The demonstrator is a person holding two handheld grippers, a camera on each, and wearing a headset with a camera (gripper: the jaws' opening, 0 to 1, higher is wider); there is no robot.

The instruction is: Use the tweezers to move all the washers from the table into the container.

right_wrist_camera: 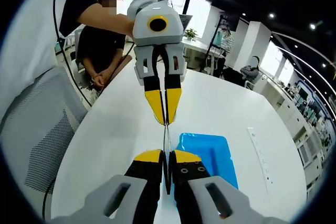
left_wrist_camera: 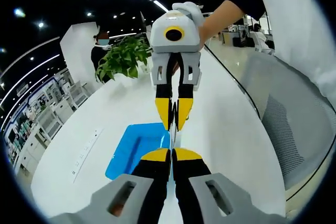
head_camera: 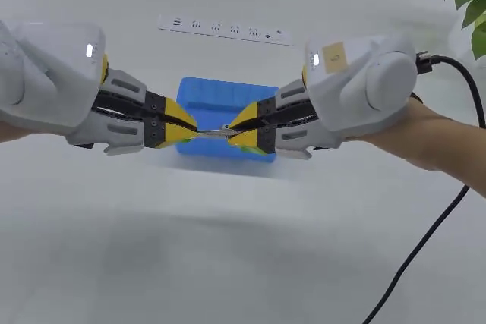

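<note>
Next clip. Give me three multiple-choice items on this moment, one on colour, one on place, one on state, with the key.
1. The container is:
A) red
B) blue
C) green
2. Where are the tweezers?
A) lying on the table
B) held between the left tool and the right tool
C) inside the container
3. The tools' jaws are:
A) both open
B) one open, one shut
C) both shut on the tweezers
Key: B, its walls are blue; B, they bridge the facing tool tips; C, each pair pinches one end.
</note>
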